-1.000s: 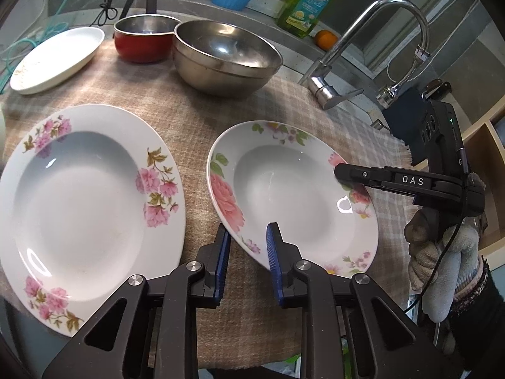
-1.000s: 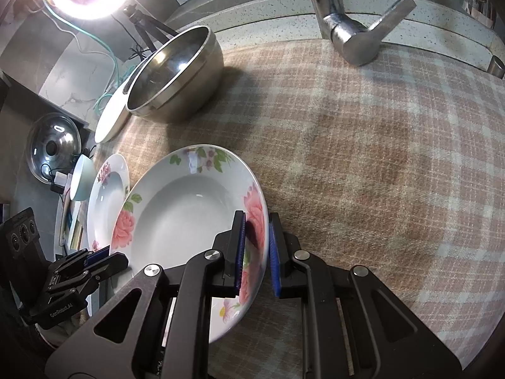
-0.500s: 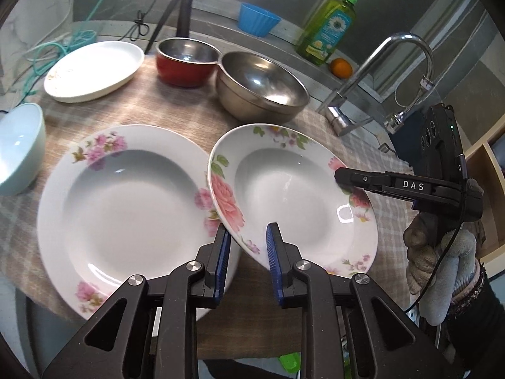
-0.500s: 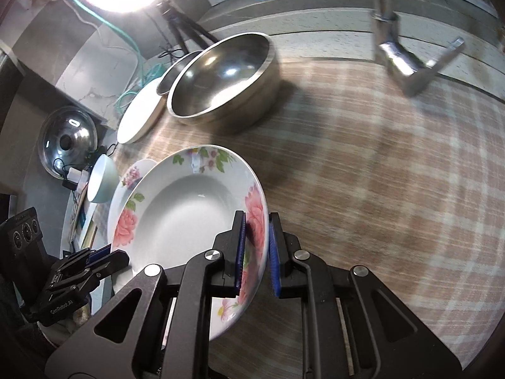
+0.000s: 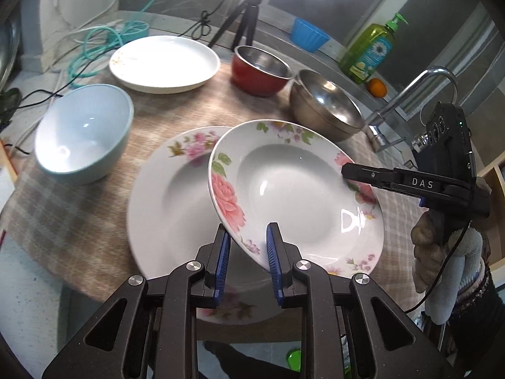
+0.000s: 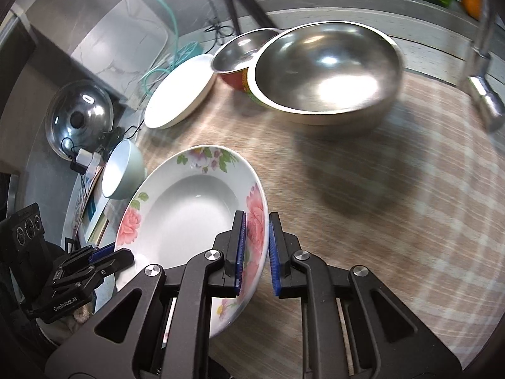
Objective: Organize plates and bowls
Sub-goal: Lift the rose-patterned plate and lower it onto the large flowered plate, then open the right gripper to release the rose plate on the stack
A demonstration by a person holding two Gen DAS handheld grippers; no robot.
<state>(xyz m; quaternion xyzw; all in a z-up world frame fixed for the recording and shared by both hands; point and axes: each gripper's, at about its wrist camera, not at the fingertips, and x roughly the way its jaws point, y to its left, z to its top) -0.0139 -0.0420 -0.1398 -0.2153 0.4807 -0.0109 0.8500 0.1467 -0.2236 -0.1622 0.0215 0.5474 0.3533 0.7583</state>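
Observation:
A deep rose-patterned plate (image 5: pixel 296 189) hangs tilted just above the checked cloth, held from two sides. My left gripper (image 5: pixel 246 252) is shut on its near rim. My right gripper (image 5: pixel 347 170), in a gloved hand, is clamped on the opposite rim. In the right wrist view the same plate (image 6: pixel 189 211) sits with its rim between the blue pads of my right gripper (image 6: pixel 256 252), and the left gripper (image 6: pixel 107 255) grips its far edge. A second floral plate (image 5: pixel 170 202) lies flat on the cloth, partly covered by the held plate.
A light blue bowl (image 5: pixel 82 132) stands at the left, a plain white plate (image 5: pixel 164 63) behind it. A red bowl (image 5: pixel 258 72) and a steel bowl (image 5: pixel 325 110) sit at the back. A faucet (image 5: pixel 410 94), soap bottle (image 5: pixel 369 53) and orange (image 5: pixel 377 87) are at the right.
Both grippers have carried the rose plate to the left. It was beside the other floral plate; now it overlaps that plate's right half. The blue bowl has come into view.

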